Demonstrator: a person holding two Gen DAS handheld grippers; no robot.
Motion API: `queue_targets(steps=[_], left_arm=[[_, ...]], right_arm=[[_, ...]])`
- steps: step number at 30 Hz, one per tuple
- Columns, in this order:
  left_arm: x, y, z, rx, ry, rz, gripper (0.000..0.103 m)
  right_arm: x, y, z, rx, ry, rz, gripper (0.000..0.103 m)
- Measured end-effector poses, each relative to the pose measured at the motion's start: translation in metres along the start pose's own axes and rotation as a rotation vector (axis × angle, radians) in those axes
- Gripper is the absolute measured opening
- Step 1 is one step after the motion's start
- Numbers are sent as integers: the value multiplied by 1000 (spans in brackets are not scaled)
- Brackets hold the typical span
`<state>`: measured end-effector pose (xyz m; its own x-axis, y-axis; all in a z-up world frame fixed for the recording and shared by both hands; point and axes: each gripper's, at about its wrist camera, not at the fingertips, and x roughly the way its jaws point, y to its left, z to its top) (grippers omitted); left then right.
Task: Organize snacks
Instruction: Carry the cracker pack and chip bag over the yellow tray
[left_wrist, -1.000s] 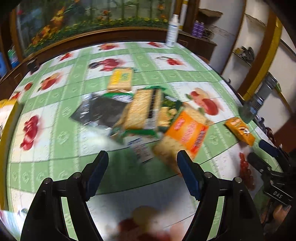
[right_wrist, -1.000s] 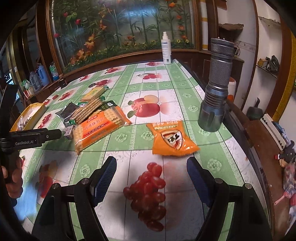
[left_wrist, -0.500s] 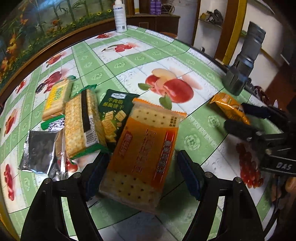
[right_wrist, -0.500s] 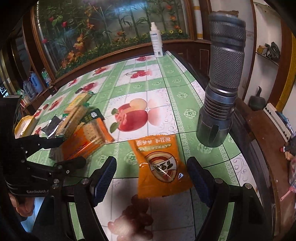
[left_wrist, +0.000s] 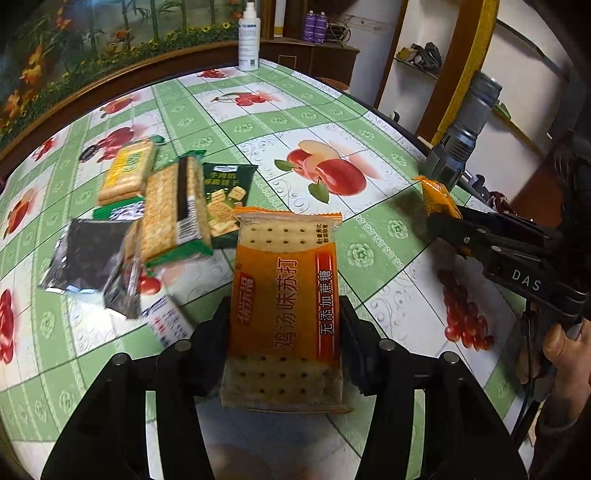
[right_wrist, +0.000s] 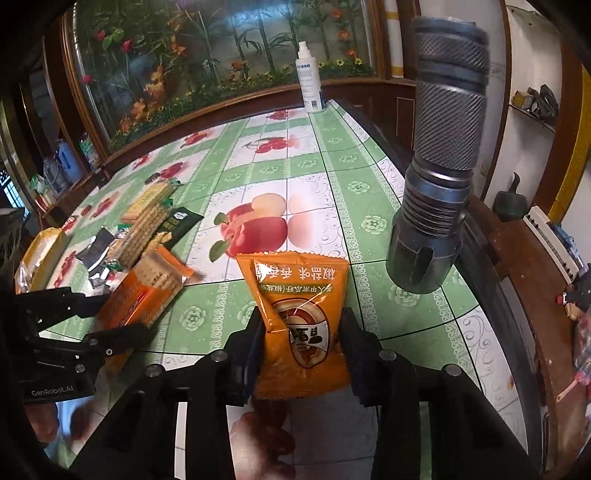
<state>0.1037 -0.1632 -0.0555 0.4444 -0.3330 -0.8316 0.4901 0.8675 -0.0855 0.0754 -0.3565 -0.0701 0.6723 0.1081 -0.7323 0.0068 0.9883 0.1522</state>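
My left gripper (left_wrist: 284, 332) is shut on a large orange cracker pack (left_wrist: 286, 295) and holds it over the table near its front. It also shows in the right wrist view (right_wrist: 144, 288). My right gripper (right_wrist: 301, 343) is shut on a small orange snack pouch (right_wrist: 299, 314); from the left wrist view the pouch (left_wrist: 437, 195) sits at the right. A pile of snacks lies to the left: a green cracker pack (left_wrist: 173, 210), a dark green pack (left_wrist: 225, 199), a yellow biscuit pack (left_wrist: 127, 171) and a silver-black pouch (left_wrist: 88, 254).
A grey flashlight (right_wrist: 436, 177) stands on its head at the table's right edge. A white spray bottle (right_wrist: 310, 77) stands at the far edge. A yellow tray (right_wrist: 37, 254) lies at the left. The fruit-print tablecloth (left_wrist: 332, 122) covers the table.
Both grippers moved forward and closed: the left onto the large orange cracker pack, the right onto the small orange pouch. Both packs now sit between the fingers.
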Motion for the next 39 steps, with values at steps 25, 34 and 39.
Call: queue_targets(steps=[25,34,39], left_arm=[[-103,129,-86,-376,-138,271,52],[-116,149,-103,-422,-151,296,52],[-124,163,-111,-453,-159,319,52]], right_arm=[[-21,144,-3,-179,-12,275,39],[-13,184,-4,-234,15,322,39],[-7,204,-5,-255,34,354,39]])
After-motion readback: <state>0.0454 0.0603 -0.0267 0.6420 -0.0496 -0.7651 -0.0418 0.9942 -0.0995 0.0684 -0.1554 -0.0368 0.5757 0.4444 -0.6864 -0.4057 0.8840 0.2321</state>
